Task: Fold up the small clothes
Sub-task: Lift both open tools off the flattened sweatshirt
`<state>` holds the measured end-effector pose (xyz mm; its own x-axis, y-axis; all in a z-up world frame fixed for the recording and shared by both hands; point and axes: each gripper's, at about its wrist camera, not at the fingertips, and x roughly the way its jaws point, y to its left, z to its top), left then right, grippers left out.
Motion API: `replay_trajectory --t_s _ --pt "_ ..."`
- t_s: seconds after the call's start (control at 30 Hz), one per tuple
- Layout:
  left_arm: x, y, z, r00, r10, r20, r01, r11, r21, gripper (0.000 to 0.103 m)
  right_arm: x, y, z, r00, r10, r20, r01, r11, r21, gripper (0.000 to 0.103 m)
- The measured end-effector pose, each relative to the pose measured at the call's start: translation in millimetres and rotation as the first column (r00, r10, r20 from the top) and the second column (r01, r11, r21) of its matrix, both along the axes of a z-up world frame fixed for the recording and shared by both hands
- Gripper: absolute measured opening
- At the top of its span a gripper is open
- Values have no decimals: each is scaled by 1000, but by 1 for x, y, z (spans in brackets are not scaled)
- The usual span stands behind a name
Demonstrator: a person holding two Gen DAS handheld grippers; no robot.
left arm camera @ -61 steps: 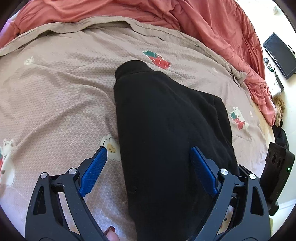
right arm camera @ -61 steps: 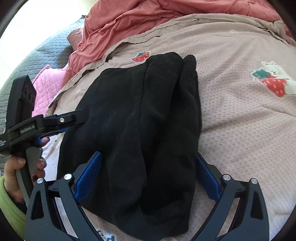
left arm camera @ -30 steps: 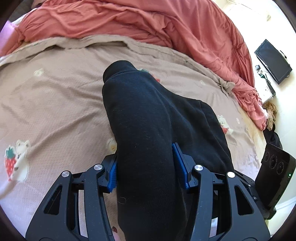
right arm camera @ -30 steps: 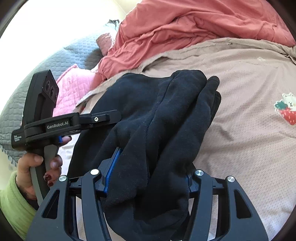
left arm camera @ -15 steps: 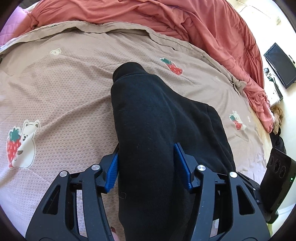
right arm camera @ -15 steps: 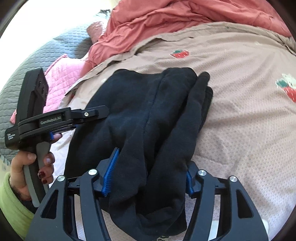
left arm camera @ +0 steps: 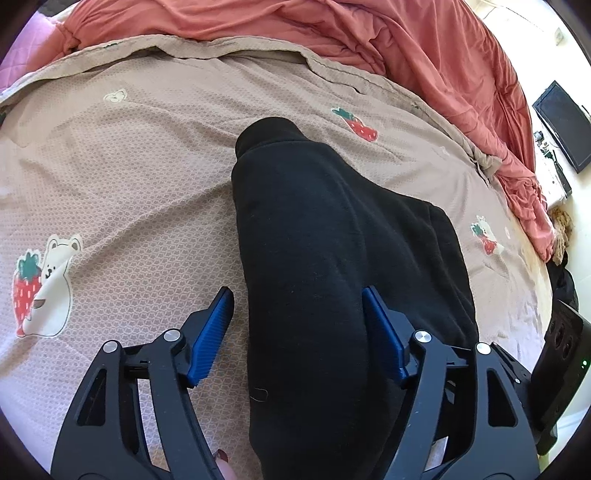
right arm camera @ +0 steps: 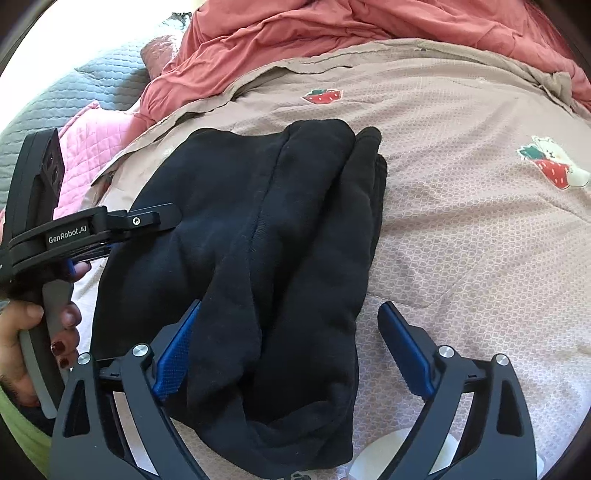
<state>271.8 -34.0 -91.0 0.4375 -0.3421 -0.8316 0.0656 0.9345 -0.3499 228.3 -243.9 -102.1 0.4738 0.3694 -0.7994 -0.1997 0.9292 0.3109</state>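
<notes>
A black garment (left arm camera: 332, 258), folded into a long strip, lies on the beige bed cover (left arm camera: 129, 177) printed with strawberries and bears. My left gripper (left arm camera: 295, 291) straddles its near end. The jaws are opening and the left blue pad (left arm camera: 214, 332) stands off the cloth. In the right wrist view the same garment (right arm camera: 266, 240) lies between the opening jaws of my right gripper (right arm camera: 291, 304). Its right pad (right arm camera: 402, 347) is over bare cover. A hand (right arm camera: 22, 332) holds the left gripper's body (right arm camera: 92, 225) at the garment's left edge.
A bunched coral-red duvet (left arm camera: 369, 33) runs along the far side of the bed. Pink quilted fabric (right arm camera: 96, 136) and a grey quilted pillow (right arm camera: 74, 88) lie at the far left. A black monitor (left arm camera: 561, 125) stands beyond the bed's right edge.
Both grippers first shut on the garment's near end and lifted it, then lowered it. Both pairs of jaws have now spread and let the cloth go onto the cover.
</notes>
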Motion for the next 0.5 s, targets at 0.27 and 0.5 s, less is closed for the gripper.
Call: replay_trajectory --t_s 0.27,0.5 --pt "1 0 2 1000 -4 -6 4 1000 8 66 -4 2 3 1000 -14 19 15 1000 -19 96" --pt "0 2 5 1000 2 -6 -2 1000 -5 71 -6 2 8 999 -23 36 25 999 -46 98"
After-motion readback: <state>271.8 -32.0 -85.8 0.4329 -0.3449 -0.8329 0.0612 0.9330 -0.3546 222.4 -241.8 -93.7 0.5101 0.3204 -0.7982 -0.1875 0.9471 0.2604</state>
